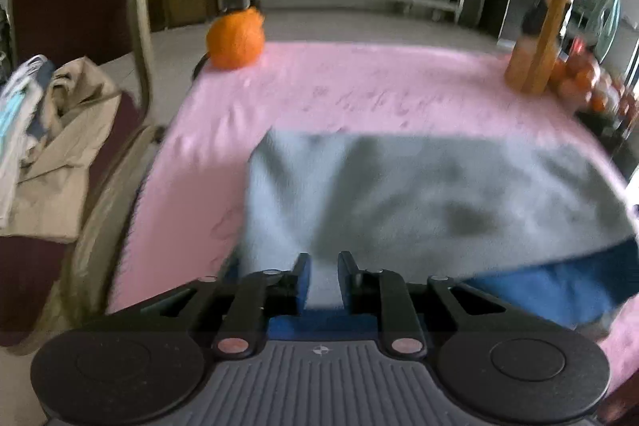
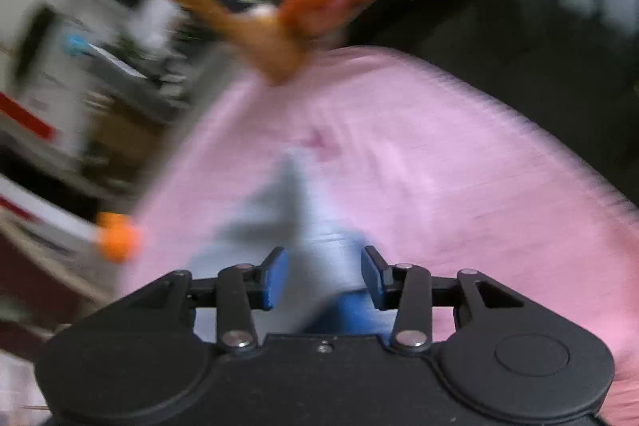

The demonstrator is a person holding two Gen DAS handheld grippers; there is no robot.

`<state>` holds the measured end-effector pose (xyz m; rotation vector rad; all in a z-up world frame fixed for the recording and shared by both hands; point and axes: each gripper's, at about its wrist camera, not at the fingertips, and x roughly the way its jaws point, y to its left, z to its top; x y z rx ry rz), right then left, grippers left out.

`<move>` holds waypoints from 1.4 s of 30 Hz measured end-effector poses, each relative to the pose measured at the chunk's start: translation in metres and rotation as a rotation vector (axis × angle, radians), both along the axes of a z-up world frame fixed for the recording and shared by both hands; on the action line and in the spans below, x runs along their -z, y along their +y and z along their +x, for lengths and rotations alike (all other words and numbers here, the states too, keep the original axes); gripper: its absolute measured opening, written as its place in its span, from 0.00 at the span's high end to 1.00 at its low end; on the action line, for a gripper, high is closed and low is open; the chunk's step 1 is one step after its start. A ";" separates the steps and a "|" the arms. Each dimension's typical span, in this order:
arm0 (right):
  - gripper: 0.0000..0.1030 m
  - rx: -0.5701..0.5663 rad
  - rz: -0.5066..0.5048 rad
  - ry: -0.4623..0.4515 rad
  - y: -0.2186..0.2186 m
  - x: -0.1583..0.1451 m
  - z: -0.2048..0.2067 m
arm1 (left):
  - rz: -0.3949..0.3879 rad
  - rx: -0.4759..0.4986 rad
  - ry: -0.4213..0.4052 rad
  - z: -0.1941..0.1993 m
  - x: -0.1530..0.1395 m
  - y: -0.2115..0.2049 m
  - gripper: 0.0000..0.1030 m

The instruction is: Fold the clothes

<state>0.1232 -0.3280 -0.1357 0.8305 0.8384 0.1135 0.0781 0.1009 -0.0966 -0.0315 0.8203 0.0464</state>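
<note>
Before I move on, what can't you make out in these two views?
- Left gripper: whether its pads pinch the grey garment; the near hem is hidden behind the gripper body.
- Right gripper: open over the garment; motion blur hides any contact.
- Bottle label: blurred in both views.
- Garment type: near and right parts run out of both views.

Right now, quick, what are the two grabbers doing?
Left gripper: jaws narrowly apart over the grey garment; grip cannot be told.
Right gripper: open above it, holding nothing.
</note>
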 end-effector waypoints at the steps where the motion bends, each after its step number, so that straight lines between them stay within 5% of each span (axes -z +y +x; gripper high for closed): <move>1: 0.69 -0.036 0.019 -0.014 0.010 0.001 0.006 | -0.012 0.001 -0.015 0.004 0.000 -0.004 0.81; 8: 0.69 -0.268 0.110 0.031 0.088 0.035 0.050 | 0.003 0.029 0.058 0.036 0.027 -0.034 0.80; 10: 0.68 -0.312 0.080 0.050 0.102 0.044 0.055 | 0.091 0.069 0.077 0.033 0.035 -0.044 0.80; 14: 1.00 -0.343 -0.018 0.094 0.106 0.049 0.046 | 0.232 0.135 0.097 0.013 0.042 -0.059 0.80; 16: 1.00 -0.342 -0.044 0.123 0.102 0.048 0.036 | 0.270 0.156 0.113 0.000 0.043 -0.061 0.80; 20: 0.97 -0.330 -0.127 0.151 0.093 0.040 0.002 | 0.234 0.139 0.128 -0.027 0.037 -0.047 0.80; 23: 0.80 -0.300 -0.156 0.102 0.086 0.029 -0.027 | 0.109 0.106 0.062 -0.045 0.020 -0.030 0.80; 25: 0.78 -0.305 -0.150 0.052 0.085 0.023 -0.039 | 0.021 0.104 0.013 -0.053 0.010 -0.024 0.80; 28: 0.78 -0.355 -0.086 0.008 0.090 0.020 -0.045 | -0.012 0.164 -0.018 -0.051 0.010 -0.037 0.80; 34: 0.85 -0.410 -0.116 0.069 0.103 0.038 -0.031 | 0.133 0.219 0.101 -0.028 0.046 -0.068 0.71; 37: 0.94 -0.404 -0.114 0.099 0.099 0.042 -0.029 | 0.110 0.200 0.118 -0.030 0.044 -0.063 0.69; 40: 0.94 -0.400 -0.122 0.097 0.095 0.039 -0.035 | 0.082 0.174 0.126 -0.039 0.035 -0.055 0.69; 42: 0.81 -0.390 -0.145 0.081 0.094 0.032 -0.042 | 0.081 0.169 0.089 -0.048 0.025 -0.051 0.69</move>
